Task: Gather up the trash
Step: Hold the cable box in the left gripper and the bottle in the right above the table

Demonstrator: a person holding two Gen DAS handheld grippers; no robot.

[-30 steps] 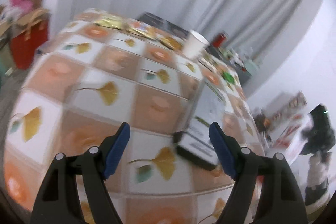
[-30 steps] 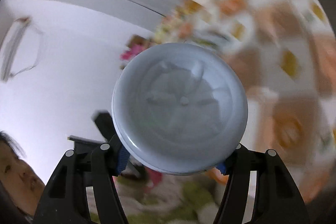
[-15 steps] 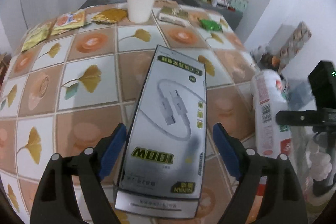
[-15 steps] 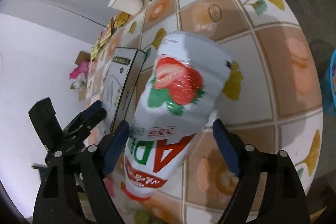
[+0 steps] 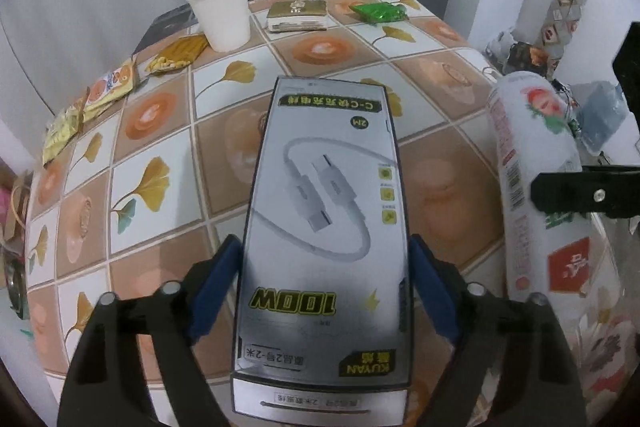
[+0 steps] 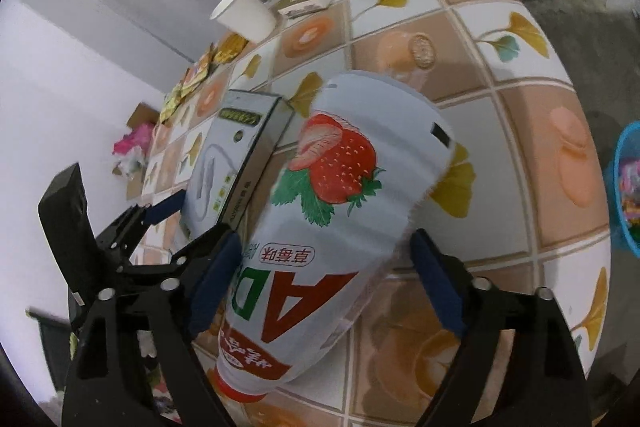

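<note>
My left gripper (image 5: 324, 291) is shut on a grey cable box (image 5: 326, 227) printed "100W", held flat above the tiled table (image 5: 320, 51). The box also shows in the right wrist view (image 6: 236, 163), with the left gripper (image 6: 160, 219) behind it. My right gripper (image 6: 326, 287) is shut on a white strawberry drink bottle (image 6: 340, 195), base pointing away, held over the table's near edge. The bottle also shows at the right of the left wrist view (image 5: 536, 163).
On the table stand a white paper cup (image 5: 222, 13), a gold packet (image 5: 298, 15), a green wrapper (image 5: 380, 11) and several yellow snack wrappers (image 5: 104, 91). A small round lid (image 6: 420, 49) lies on a tile. A blue basket (image 6: 626, 187) sits off the right edge.
The left gripper closed around the cable box and lifted it. The right gripper swung the bottle round from facing the wall to lying over the table beside the box.
</note>
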